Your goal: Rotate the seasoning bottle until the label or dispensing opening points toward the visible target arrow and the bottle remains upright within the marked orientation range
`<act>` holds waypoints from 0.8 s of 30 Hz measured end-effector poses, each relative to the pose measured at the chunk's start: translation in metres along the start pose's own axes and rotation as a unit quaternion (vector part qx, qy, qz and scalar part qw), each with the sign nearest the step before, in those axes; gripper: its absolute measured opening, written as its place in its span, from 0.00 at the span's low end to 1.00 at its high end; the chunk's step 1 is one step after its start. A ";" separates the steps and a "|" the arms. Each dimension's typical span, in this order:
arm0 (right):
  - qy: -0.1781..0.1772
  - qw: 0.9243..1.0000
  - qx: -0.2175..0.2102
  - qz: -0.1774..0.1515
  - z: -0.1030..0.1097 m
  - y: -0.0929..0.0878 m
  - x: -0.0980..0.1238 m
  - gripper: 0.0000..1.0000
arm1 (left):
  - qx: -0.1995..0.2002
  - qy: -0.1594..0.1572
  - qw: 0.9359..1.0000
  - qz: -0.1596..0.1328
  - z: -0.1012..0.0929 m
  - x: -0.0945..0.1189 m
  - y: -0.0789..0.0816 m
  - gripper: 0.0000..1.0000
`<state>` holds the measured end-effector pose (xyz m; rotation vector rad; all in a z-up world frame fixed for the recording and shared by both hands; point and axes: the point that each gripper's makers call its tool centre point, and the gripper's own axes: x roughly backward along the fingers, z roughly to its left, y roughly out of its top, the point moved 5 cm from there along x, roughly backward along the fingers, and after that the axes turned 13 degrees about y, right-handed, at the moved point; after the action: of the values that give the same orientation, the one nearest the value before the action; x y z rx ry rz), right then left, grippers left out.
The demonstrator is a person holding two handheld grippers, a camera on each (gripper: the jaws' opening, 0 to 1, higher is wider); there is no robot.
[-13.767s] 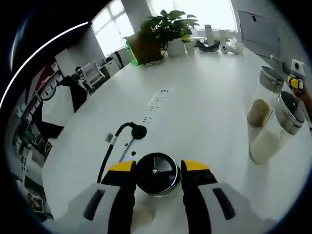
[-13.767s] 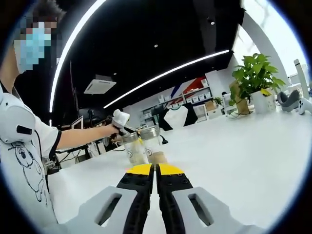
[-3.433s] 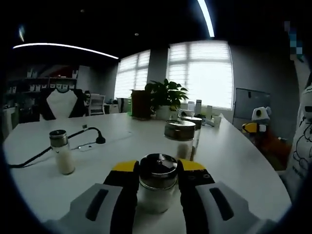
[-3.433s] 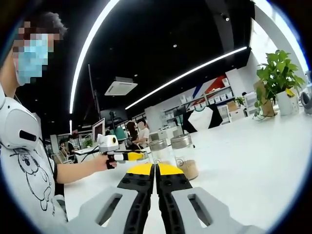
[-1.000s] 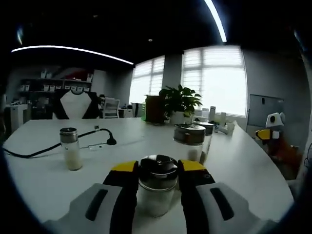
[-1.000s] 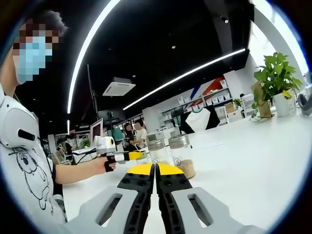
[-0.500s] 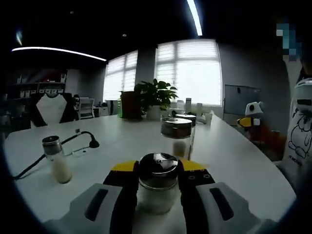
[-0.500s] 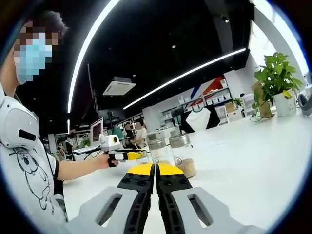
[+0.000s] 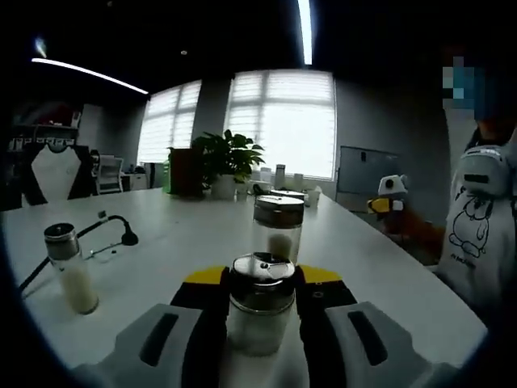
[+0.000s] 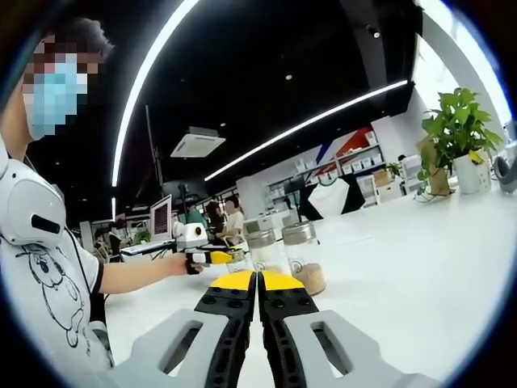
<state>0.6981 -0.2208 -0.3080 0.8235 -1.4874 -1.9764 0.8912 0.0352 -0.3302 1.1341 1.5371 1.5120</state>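
Held bottle: the seasoning bottle (image 9: 260, 311) stands upright on the white desk (image 9: 363, 267), near the camera, with white grains inside and a metal cap on top.
Left hand-held gripper: the left hand-held gripper (image 9: 260, 284) has its 2 yellow-tipped jaws clamped on the bottle just under the cap, 1 on each side; a grip that high likely lets the wrist twist the bottle without tipping it.
Right hand-held gripper: the right hand-held gripper (image 10: 258, 283) has its jaws pressed together on nothing, low over the desk and well apart from the bottles; it looks parked out of the way.
Other bottles: a taller jar (image 9: 278, 226) stands just beyond the held one, and a small shaker (image 9: 69, 267) sits at far left beside a black cable (image 9: 97, 236).
Right view: 2 jars (image 10: 279, 259) stand ahead, with the person's hand (image 10: 182, 263) at far left.
Target arrow: I cannot make out any arrow or marked range on the desk.
Step judged: the turn seems under way; which way the opening faces is too small to tell.
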 end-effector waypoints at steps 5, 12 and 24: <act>0.001 1.000 0.003 0.000 0.000 0.002 -0.001 0.00 | -0.005 0.019 1.000 0.011 -0.007 -0.001 0.004 0.35; 0.008 1.000 0.002 0.001 0.002 0.001 -0.004 0.00 | 0.035 0.080 0.996 -0.016 0.007 0.004 0.008 0.46; 0.003 1.000 0.000 -0.002 0.002 0.000 -0.001 0.00 | 0.018 0.238 0.970 -0.042 0.017 0.024 0.013 0.46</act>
<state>0.6978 -0.2189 -0.3070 0.8343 -1.4839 -1.9746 0.8989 0.0629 -0.3167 0.7418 1.9036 1.7902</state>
